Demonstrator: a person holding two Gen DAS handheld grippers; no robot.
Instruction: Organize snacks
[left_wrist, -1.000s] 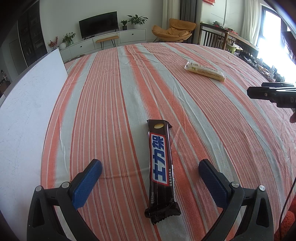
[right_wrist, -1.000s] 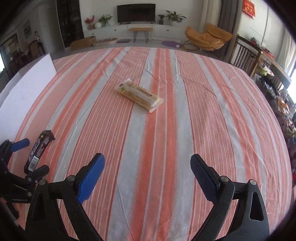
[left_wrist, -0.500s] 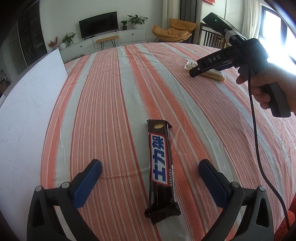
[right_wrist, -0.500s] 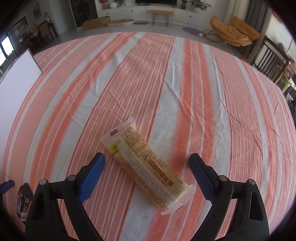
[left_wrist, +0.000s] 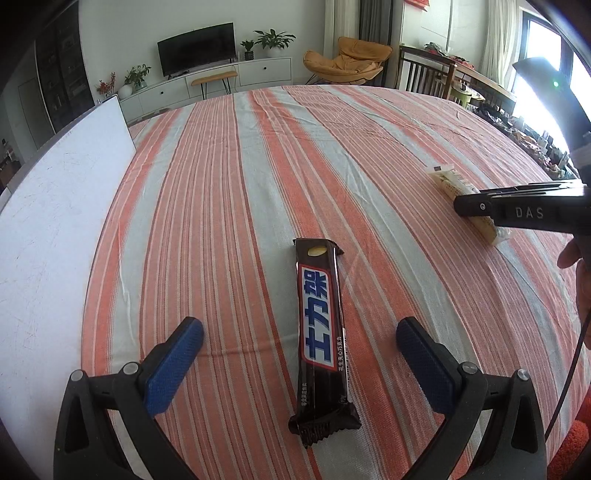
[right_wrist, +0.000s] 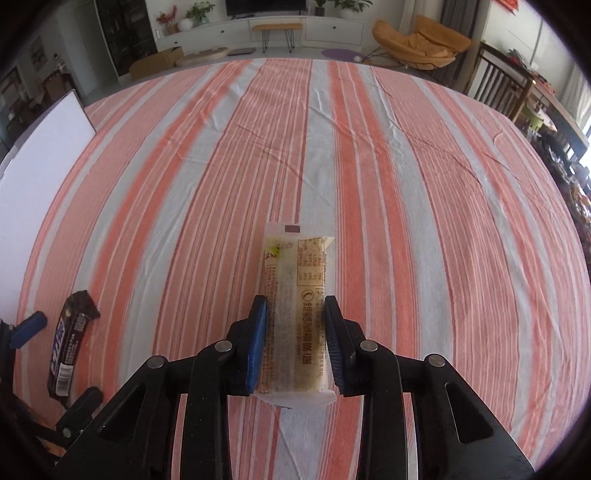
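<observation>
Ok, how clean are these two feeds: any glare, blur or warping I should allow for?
Left wrist view: the window at upper right is blown out; the chocolate bar reads sharp. Right wrist view: even light, and the print on the pale snack pack between the jaws is legible. Both views: fisheye bows the striped tablecloth, corners dark.
</observation>
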